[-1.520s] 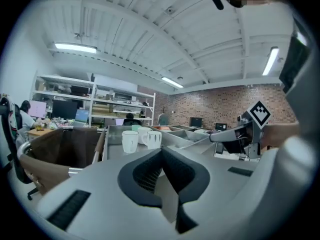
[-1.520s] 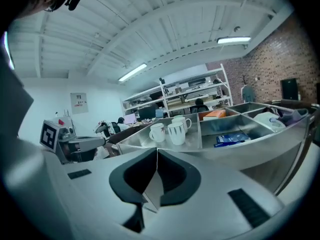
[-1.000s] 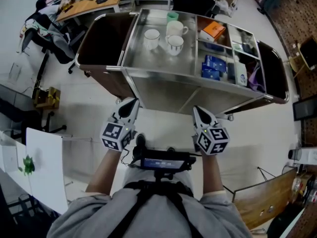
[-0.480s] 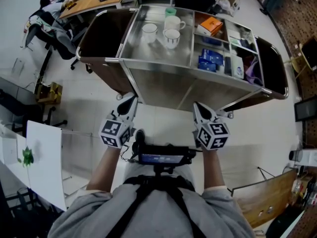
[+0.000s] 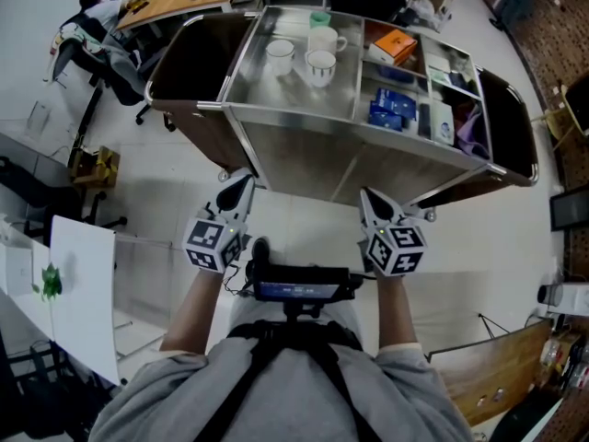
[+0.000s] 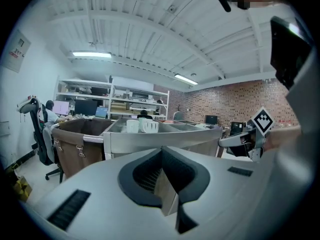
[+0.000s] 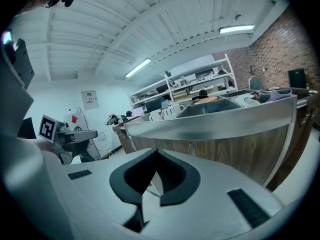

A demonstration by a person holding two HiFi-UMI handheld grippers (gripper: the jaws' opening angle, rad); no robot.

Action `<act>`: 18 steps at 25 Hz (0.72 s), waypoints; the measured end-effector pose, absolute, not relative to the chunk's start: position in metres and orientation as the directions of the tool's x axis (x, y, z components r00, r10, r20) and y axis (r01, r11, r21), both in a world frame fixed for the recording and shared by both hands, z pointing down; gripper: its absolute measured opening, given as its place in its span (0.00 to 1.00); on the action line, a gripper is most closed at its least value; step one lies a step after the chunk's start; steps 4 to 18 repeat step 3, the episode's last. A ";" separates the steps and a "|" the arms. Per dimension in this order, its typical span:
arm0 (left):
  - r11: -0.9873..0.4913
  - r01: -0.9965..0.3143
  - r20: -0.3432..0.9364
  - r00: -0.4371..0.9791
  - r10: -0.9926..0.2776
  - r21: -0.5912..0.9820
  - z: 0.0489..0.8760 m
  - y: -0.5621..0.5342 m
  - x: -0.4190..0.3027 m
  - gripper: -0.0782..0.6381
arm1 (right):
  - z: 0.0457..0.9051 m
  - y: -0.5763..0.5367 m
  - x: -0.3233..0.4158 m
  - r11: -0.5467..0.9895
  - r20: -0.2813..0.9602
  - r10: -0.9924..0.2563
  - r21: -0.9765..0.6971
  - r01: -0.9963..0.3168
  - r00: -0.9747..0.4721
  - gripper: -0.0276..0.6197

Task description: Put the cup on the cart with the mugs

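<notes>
The steel-topped cart (image 5: 304, 122) stands in front of me. Three white mugs (image 5: 319, 65) sit on its far left section, and a small green cup (image 5: 319, 19) stands just behind them at the far edge. In the left gripper view the mugs (image 6: 141, 126) show over the cart's rim. My left gripper (image 5: 243, 184) and right gripper (image 5: 366, 195) hang side by side short of the cart's near edge, both pointing at it. Each is shut, with nothing between the jaws. The left gripper (image 6: 162, 150) and right gripper (image 7: 156, 152) carry nothing.
Brown bags (image 5: 184, 67) hang on both ends of the cart. Its right compartments hold an orange box (image 5: 398, 46) and blue boxes (image 5: 388, 111). An office chair (image 5: 97, 63) and a desk (image 5: 170, 3) stand at the left, a white board (image 5: 83, 293) at my left side.
The cart sits slightly higher in the head view than a second ago. Both grippers have drifted a little and stay shut and empty.
</notes>
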State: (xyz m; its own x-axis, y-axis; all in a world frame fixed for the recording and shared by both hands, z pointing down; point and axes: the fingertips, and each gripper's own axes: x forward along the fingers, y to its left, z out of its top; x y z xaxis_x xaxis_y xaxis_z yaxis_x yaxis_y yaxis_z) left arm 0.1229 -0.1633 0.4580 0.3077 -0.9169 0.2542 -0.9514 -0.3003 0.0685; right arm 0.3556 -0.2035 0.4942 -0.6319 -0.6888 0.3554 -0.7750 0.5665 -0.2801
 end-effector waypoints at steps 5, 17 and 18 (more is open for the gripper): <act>-0.291 -0.954 0.257 0.298 -0.919 0.067 0.459 -0.161 0.122 0.11 | 0.497 -0.203 0.356 0.571 0.359 -0.683 -0.282 -0.771 -0.636 0.05; -0.291 -0.954 0.257 0.298 -0.919 0.067 0.459 -0.161 0.122 0.11 | 0.497 -0.203 0.356 0.571 0.359 -0.683 -0.282 -0.771 -0.636 0.05; -0.291 -0.954 0.257 0.298 -0.919 0.067 0.459 -0.161 0.122 0.11 | 0.497 -0.203 0.356 0.571 0.359 -0.683 -0.282 -0.771 -0.636 0.05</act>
